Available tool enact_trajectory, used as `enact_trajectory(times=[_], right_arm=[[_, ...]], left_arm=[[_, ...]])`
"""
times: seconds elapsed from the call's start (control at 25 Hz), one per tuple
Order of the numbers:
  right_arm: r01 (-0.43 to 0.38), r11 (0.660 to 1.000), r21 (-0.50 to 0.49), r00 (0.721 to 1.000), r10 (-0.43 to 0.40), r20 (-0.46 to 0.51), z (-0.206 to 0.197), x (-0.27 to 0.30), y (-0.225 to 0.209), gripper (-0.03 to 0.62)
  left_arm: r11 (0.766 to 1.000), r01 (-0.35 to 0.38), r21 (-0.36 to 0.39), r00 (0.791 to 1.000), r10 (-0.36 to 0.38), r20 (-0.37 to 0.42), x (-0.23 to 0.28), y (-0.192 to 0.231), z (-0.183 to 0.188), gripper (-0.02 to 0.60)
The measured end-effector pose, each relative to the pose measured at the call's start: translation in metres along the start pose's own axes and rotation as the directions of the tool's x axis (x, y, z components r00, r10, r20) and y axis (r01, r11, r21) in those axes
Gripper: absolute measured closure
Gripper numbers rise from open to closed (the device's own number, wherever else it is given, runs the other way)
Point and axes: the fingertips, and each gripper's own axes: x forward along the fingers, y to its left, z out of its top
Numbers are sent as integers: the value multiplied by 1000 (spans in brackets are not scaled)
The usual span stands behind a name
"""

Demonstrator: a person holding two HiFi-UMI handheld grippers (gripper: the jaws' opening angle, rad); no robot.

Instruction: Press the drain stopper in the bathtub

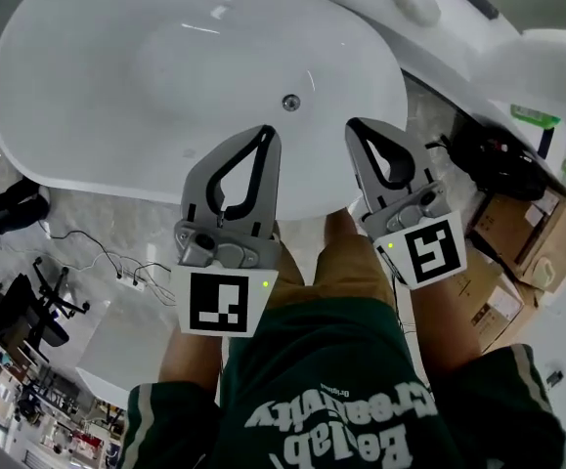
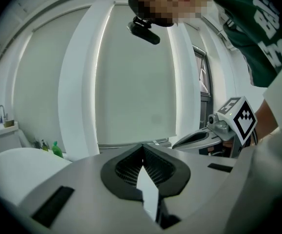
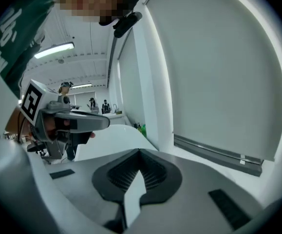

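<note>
The white tub (image 1: 116,76) lies empty below the person. The stopper (image 1: 290,103), a small round metal disc, sits on the tub floor toward the near wall, just beyond the two sets of tongs. Both are held side by side over the near rim, pointing away from the person. The left gripper (image 1: 266,131) has its tips pressed together with nothing between them, leaving only the teardrop gap behind the tips. The right gripper (image 1: 354,125) is likewise closed and empty. That suits a press, since closed tips give one blunt point to push with and nothing needs grasping. The stopper lies between the lines of the two, a little nearer the left tip, so either could probably reach it, though the left looks better placed. Neither touches the tub yet. Both gripper views face the blind (image 2: 141,82) and not the basin, which suggests the tongs are held about level. A tip would have to dip down before it can bear on the stopper.
</note>
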Motion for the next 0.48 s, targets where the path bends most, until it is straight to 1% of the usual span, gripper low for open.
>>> enact_trajectory(times=[0.04,0.12,0.28,0.4,0.48], right_arm=[[-6,1000,-2,1000,6,-26,-15,8,4,580],[-19,1000,-17,996,18,-86,-47,24,9,580],[-46,998,-43,985,39,-167,-105,63,14,580],[-43,997,-59,969,28,-245,-154,86,16,580],[-38,998,-53,958,21,-287,-186,98,15,580]], left_arm=[[1000,13,9,1000,-13,5,3,3,-11,574],[999,33,-1,999,-33,5,10,10,-37,574],[996,61,-69,998,-63,-29,18,20,-88,575],[992,81,-98,995,-86,-52,23,25,-126,574],[991,80,-108,993,-89,-74,27,28,-149,574]])
